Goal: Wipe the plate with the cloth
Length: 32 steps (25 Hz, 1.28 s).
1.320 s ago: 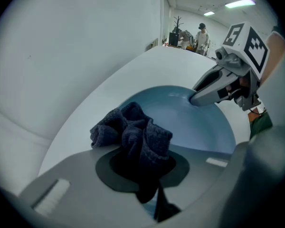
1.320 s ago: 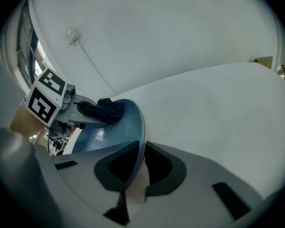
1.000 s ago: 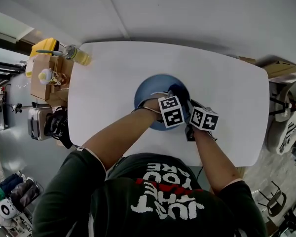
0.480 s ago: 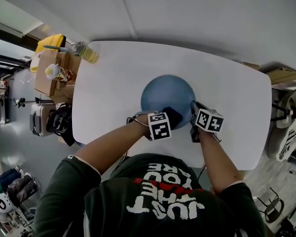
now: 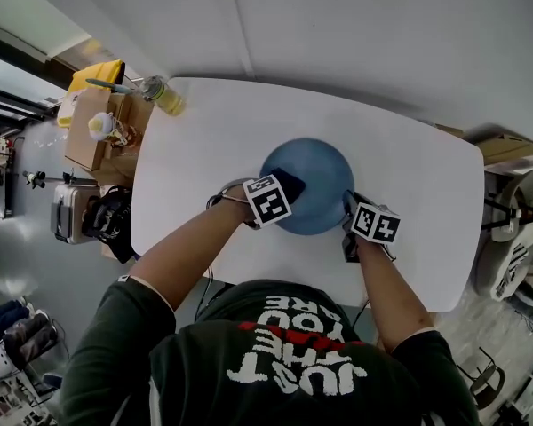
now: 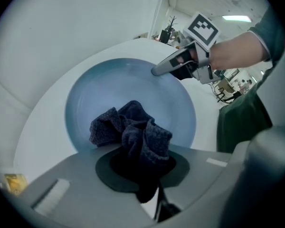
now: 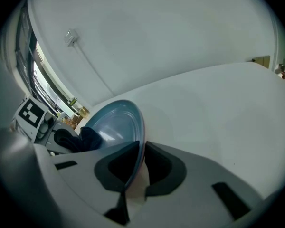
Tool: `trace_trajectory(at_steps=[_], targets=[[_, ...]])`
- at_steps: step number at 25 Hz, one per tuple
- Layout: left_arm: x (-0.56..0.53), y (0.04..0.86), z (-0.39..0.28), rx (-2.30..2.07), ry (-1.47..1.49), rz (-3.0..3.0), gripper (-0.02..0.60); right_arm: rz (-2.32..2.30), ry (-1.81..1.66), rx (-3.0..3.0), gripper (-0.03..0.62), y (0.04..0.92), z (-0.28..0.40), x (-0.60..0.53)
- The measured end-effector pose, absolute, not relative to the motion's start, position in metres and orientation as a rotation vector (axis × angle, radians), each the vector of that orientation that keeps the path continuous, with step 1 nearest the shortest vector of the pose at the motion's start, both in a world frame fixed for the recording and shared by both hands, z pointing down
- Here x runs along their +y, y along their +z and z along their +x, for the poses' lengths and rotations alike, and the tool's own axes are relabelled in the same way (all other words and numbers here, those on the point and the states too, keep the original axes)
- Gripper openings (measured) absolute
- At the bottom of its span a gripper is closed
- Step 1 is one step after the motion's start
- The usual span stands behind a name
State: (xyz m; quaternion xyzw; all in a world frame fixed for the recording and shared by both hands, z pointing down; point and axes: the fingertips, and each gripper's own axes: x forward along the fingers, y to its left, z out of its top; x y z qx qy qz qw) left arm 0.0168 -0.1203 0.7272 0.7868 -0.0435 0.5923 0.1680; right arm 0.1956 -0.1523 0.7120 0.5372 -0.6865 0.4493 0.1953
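Plate, blue, sits mid-way on the white table, its rim pinched between the right gripper jaws, while the left gripper clenches a bunched dark-blue cloth resting on the plate's left side.

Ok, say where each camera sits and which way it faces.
Head view: on the person's head, looking steeply down at the white table; both forearms, torso, left gripper and right gripper show.
Left gripper view: rides the left gripper, looking along its jaws, shut on the dark cloth, across the blue plate toward the right gripper.
Right gripper view: rides the right gripper, jaws clamped on the plate's rim, facing the left gripper.
Shared: both gripper views show plate, cloth and the opposite gripper.
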Motion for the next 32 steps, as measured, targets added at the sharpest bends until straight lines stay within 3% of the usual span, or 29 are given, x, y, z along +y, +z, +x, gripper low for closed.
trace_trajectory(at_steps=[12, 21, 26, 32], targets=[[-0.194, 0.732, 0.048, -0.444, 1.799, 2.366, 0.054, 1.522, 1.255, -1.894, 0.034, 0.713, 0.197, -0.145], [-0.116, 0.731, 0.124, -0.109, 1.835, 2.556, 0.054, 1.567, 1.275, -1.886, 0.032, 0.715, 0.198, -0.149], [-0.067, 0.731, 0.112, 0.012, 1.759, 2.512, 0.054, 1.532, 1.256, -1.917, 0.032, 0.715, 0.195, -0.149], [-0.103, 0.729, 0.068, -0.217, 1.619, 2.403, 0.054, 1.517, 1.266, -1.926, 0.032, 0.715, 0.192, -0.145]])
